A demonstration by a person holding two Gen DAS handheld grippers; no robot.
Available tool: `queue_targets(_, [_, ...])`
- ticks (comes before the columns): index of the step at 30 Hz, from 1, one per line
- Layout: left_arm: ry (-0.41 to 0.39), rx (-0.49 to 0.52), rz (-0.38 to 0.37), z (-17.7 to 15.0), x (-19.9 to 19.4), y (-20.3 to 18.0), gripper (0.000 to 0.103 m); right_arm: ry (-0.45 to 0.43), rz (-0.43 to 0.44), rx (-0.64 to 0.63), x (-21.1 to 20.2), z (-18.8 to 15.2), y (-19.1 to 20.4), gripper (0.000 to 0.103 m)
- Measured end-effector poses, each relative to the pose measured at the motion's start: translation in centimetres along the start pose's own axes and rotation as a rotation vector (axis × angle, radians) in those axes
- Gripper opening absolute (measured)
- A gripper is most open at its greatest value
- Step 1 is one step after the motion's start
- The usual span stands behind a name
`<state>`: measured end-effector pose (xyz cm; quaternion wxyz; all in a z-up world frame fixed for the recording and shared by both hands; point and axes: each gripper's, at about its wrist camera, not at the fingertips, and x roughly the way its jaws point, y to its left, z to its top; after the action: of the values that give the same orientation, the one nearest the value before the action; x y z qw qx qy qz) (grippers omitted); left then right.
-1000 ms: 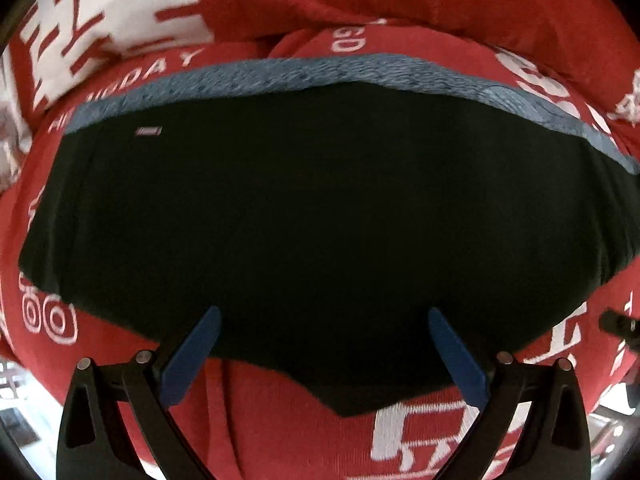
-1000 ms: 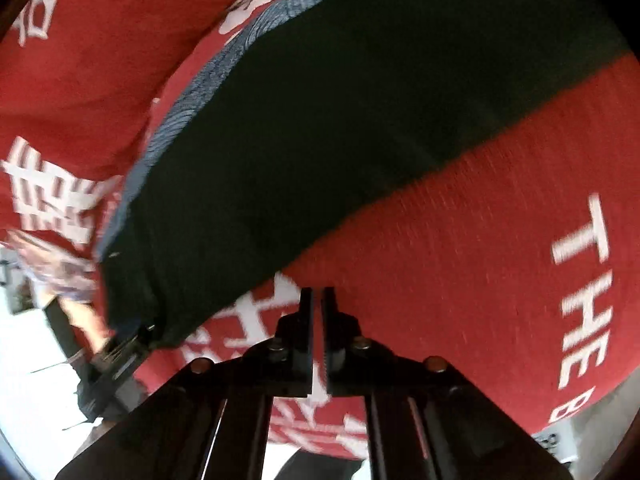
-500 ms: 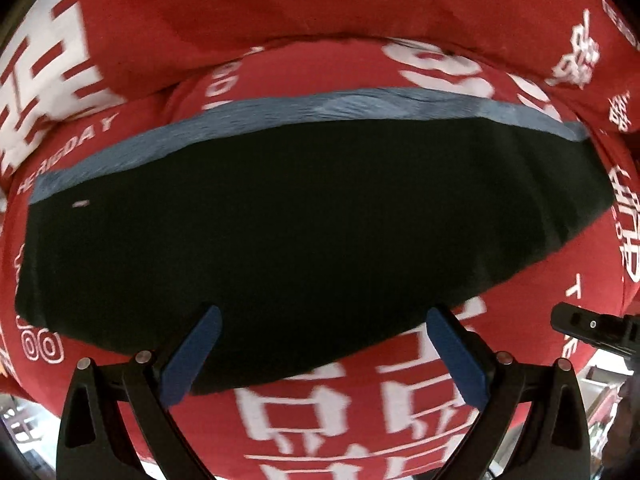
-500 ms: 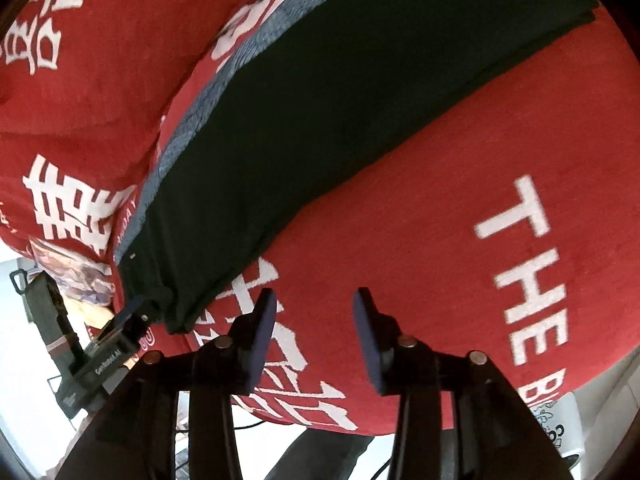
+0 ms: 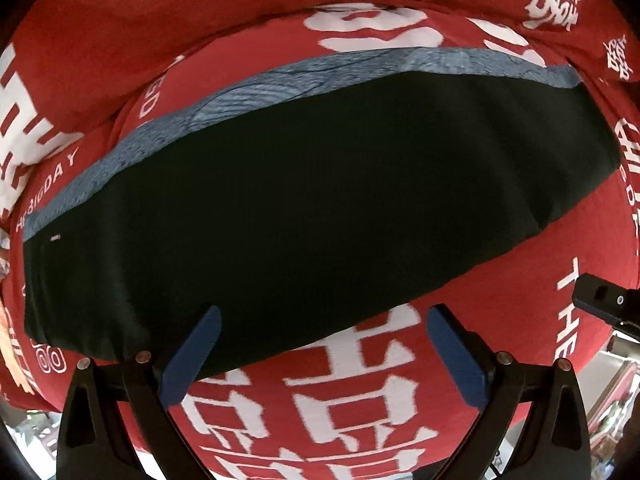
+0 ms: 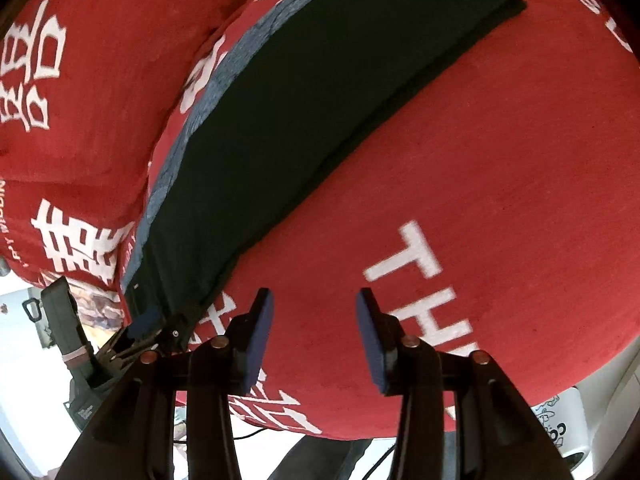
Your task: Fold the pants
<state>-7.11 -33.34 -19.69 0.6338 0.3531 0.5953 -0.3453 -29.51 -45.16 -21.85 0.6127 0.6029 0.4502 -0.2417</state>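
Observation:
The black pants (image 5: 304, 200) with a grey-blue waistband (image 5: 280, 84) lie folded flat as a long strip on a red cover with white lettering (image 5: 360, 396). My left gripper (image 5: 324, 344) is open and empty, its left fingertip over the near edge of the pants. In the right wrist view the pants (image 6: 320, 120) run diagonally from lower left to upper right. My right gripper (image 6: 316, 320) is open and empty over bare red cover, to the right of the pants. The left gripper (image 6: 148, 328) shows there at the pants' lower-left end.
A red cushion or backrest (image 5: 200, 12) rises behind the pants. The cover's front edge drops off below the right gripper, with a white appliance (image 6: 568, 428) and cables on the floor. The right gripper's body (image 5: 604, 304) shows at the right edge of the left wrist view.
My right gripper has gone from shut to open and drawn back from the pants. The left gripper has stayed open and its view has shifted so the pants lie farther off and slanted.

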Motion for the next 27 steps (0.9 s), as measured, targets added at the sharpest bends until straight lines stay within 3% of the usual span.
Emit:
queue_targets(20, [-0.025, 0.069, 0.005, 4.1, -0.6, -7.6, 0.103, -0.144, 0.005, 0.072, -5.2, 6.1, -5.5, 0.046])
queue_targets(24, [-0.127, 0.002, 0.020, 6.0, -2.2, -7.4, 0.103, -0.177, 0.012, 0.090, -5.9, 7.2, -6.5, 0.046])
queue_targets(27, [-0.146, -0.068, 0.008, 7.3, -2.1, -6.8, 0.103, -0.210, 0.024, 0.101, -6.5, 8.1, -7.1, 0.046])
